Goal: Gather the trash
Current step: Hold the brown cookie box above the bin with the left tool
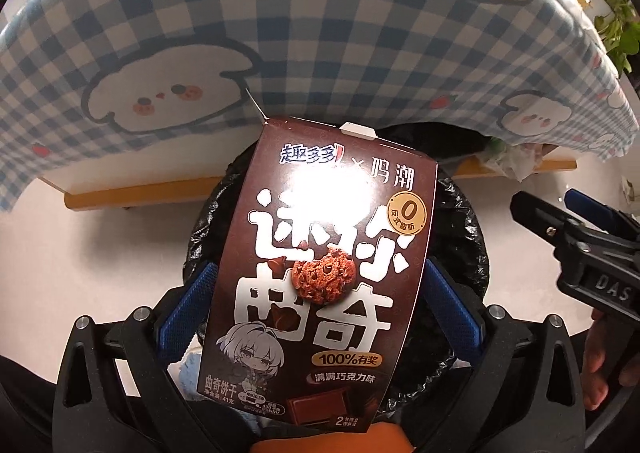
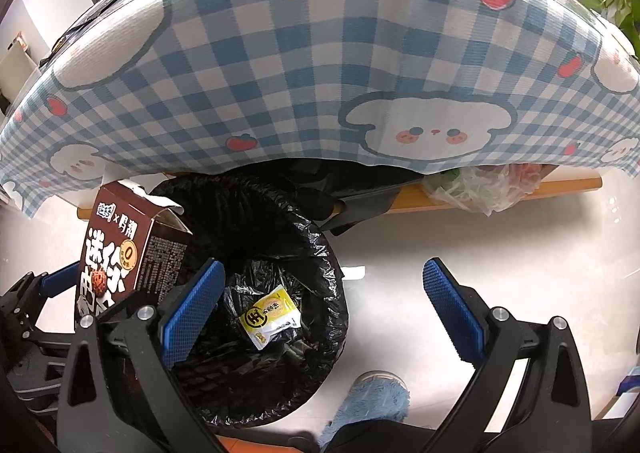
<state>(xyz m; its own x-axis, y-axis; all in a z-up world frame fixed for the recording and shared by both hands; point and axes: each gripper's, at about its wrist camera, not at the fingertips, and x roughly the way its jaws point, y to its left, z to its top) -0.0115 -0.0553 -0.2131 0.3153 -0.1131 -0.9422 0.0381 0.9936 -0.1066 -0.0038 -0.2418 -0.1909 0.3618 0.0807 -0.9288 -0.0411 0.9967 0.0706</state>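
- Most of the bin [image 1: 460,221] is hidden behind the cookie box [image 1: 320,261] in the left view.
- Left gripper [image 1: 320,309] clamps the box at frame centre, above the bin.
- Right gripper [image 2: 324,309] is wide open, empty; a yellow wrapper [image 2: 270,315] lies in the bin between its fingers.

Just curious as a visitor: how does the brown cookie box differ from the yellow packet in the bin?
The cookie box is held in the left gripper above the bin; the yellow packet already lies inside on the black liner. The box is a stiff brown carton with its top flap open; the packet is a soft, flat wrapper. The box looks clearly larger. Both are snack packaging.
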